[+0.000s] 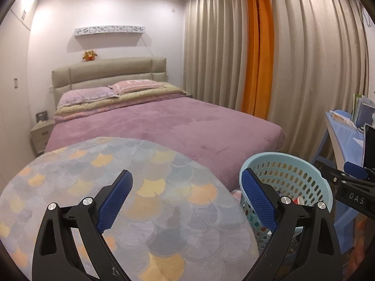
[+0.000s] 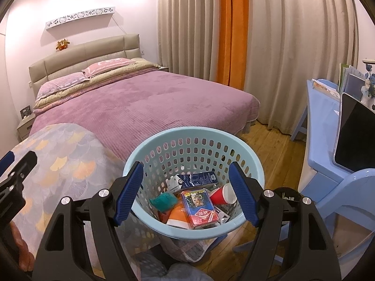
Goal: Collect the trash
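Observation:
A light blue perforated basket (image 2: 196, 138) stands on the floor beside the bed. It holds trash: a red and blue box (image 2: 199, 207), a blue and white carton (image 2: 196, 179), a red paper cup (image 2: 222, 195), a teal sponge-like piece (image 2: 164, 201) and an orange and white pack (image 2: 178, 216). My right gripper (image 2: 186, 193) is open and empty just above the basket's near rim. My left gripper (image 1: 187, 200) is open and empty over a scale-patterned cloth (image 1: 131, 187), with the basket (image 1: 286, 164) to its right. The right gripper's arm (image 1: 351, 187) shows at that view's right edge.
A bed with a purple cover (image 2: 140, 100) lies ahead. Beige and orange curtains (image 2: 257, 46) hang behind it. A blue desk (image 2: 321, 121) with a dark tablet (image 2: 356, 135) and a blue chair (image 2: 346, 192) stand on the right. A nightstand (image 1: 42, 135) is at the far left. The floor (image 2: 276, 154) is wood.

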`<state>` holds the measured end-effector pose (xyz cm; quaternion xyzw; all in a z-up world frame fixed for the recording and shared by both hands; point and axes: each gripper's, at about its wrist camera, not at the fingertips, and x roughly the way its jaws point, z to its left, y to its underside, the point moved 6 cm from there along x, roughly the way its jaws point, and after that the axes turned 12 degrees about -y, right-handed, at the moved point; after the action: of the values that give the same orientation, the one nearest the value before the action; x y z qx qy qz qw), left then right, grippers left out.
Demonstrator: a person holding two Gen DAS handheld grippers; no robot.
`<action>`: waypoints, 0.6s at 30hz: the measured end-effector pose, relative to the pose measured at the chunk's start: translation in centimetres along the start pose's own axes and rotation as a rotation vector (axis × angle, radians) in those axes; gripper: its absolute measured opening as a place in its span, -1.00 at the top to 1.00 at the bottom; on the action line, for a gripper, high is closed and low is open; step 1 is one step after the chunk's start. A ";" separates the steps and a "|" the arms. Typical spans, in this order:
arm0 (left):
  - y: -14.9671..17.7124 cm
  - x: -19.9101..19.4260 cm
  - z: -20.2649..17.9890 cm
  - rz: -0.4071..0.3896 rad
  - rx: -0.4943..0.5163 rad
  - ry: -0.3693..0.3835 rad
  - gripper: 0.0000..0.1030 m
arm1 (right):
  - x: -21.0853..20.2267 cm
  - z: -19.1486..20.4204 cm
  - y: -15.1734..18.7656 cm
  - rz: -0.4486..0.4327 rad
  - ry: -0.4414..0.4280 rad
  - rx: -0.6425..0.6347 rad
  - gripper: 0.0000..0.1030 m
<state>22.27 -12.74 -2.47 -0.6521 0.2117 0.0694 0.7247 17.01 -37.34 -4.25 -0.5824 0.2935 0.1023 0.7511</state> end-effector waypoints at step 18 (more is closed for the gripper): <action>-0.9 -1.8 3.8 -0.002 -0.062 -0.076 -0.77 | -1.2 2.4 -0.3 -0.020 -0.008 -0.034 -0.39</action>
<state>21.80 -8.80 -0.72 -0.6712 0.1812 0.1000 0.7118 16.96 -35.00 -2.95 -0.5975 0.2829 0.1021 0.7434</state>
